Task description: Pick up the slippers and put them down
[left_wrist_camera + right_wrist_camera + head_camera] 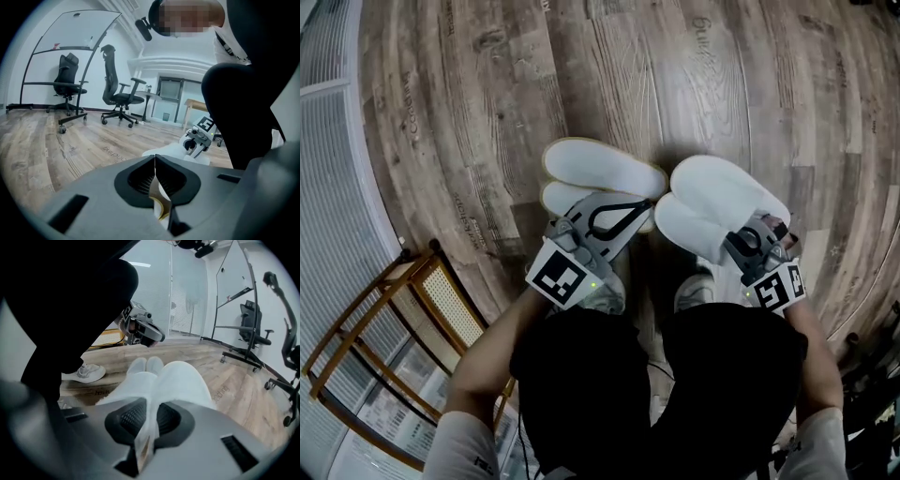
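In the head view I hold white slippers in both grippers over the wooden floor (694, 84). My left gripper (639, 212) is shut on the heel edge of two stacked white slippers (600, 169) with yellowish sole rims. In the left gripper view the jaws (155, 161) meet on that thin rim (161, 202). My right gripper (739, 234) is shut on a second white pair (722, 192). The right gripper view shows its jaws (151, 404) pinching the white fabric (180, 378), with the toes pointing away.
A wooden rack (403, 319) stands at the left by a white slatted wall (337, 187). The person's grey shoes (694, 291) are on the floor under the grippers. Two black office chairs (119, 93) and a glass board frame (70, 47) stand farther off.
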`<state>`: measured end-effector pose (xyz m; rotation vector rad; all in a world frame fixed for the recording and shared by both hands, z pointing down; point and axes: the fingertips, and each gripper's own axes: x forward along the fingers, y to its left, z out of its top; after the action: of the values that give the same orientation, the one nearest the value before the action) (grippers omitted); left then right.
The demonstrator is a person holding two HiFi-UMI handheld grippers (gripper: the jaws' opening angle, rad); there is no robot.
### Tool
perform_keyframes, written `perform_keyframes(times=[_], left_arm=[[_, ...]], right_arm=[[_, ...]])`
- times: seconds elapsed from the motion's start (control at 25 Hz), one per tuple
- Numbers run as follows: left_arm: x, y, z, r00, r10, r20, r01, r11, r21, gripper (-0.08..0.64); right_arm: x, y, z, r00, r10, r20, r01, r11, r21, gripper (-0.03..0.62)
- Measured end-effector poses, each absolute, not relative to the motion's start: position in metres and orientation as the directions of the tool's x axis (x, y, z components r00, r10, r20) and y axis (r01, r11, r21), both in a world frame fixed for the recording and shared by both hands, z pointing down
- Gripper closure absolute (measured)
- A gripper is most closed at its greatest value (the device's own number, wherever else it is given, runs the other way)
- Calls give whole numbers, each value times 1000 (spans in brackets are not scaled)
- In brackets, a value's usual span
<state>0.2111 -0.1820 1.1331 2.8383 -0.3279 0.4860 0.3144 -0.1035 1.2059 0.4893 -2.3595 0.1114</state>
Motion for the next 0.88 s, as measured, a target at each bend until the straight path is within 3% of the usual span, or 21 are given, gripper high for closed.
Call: perform_keyframes(times=[0.4,0.56,0.88], left_arm=[[224,-178,1193,909,-170,381,-281,-925,257,548],[226,-173,1200,909,-164,383,-278,-924,264,548],[221,-166,1204,903,-169,395,-288,-921,264,548]], right_arm=[[325,-95,1271,-687,-234,688,-342,939,-23,538],[329,-89,1289,-678,-195,708,-329,942,-56,503],[331,-87,1303,-674,-187,715,-347,934,-83,495]])
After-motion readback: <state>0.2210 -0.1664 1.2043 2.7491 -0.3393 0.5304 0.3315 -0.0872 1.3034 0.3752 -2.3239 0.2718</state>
